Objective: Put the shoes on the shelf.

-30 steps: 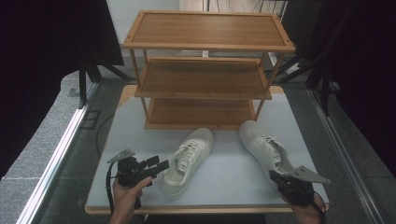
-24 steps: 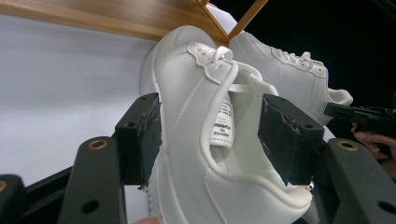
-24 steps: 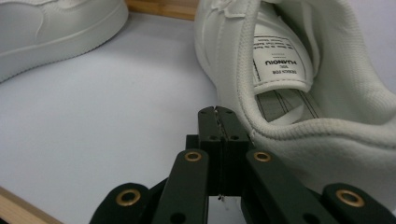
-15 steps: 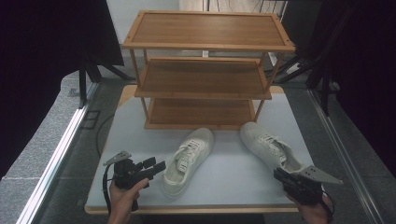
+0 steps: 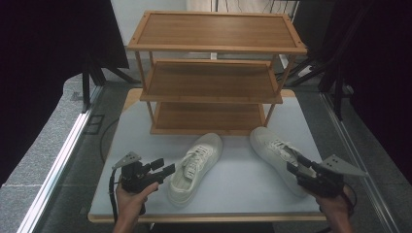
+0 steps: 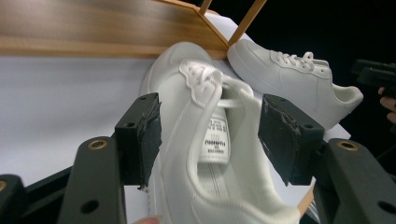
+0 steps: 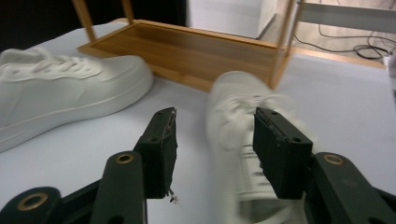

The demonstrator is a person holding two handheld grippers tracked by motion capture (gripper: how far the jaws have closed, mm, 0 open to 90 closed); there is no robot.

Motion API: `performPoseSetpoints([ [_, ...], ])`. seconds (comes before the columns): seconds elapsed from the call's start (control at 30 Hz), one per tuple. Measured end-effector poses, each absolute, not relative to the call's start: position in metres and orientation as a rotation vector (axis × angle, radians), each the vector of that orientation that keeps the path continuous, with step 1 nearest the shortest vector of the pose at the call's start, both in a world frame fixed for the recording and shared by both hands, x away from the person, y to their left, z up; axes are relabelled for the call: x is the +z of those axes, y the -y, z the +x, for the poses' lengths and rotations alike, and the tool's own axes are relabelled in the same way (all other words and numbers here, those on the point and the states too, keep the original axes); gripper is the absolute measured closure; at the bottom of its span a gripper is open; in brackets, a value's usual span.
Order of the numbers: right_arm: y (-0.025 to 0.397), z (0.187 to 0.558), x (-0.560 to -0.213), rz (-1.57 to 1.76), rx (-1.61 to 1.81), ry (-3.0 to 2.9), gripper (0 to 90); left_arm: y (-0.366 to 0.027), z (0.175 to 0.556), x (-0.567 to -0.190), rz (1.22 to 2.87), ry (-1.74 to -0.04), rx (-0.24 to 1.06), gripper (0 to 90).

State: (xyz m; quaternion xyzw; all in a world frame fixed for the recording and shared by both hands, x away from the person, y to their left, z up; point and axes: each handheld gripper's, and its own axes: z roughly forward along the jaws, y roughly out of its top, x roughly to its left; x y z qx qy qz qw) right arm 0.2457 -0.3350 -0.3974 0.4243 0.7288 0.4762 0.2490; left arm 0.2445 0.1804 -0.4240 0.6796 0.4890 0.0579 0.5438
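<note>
left claw: jaws wide apart, straddling the left white lace-up sneaker before the three-tier wooden rack | right claw: gaping at the right white sneaker, gripping nothing

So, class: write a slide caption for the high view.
Two open grippers near white shoes before a wooden rack.

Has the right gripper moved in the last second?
Yes. In the high view the right gripper has backed toward the near table edge and outward, off the right shoe, jaws open.
</note>
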Motion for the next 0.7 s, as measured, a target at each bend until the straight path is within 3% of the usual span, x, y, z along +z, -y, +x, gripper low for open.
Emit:
performPoseSetpoints([
  [0.3,0.363,0.276,-0.388,1.2,1.275,-1.991,45.4,-0.163,0.259,-0.412,1.657,-1.118,0.183,40.1],
  [0.7,0.365,0.312,-0.4,1.207,1.231,-2.075,43.4,-0.152,0.284,-0.415,1.744,-1.125,0.205,40.0],
])
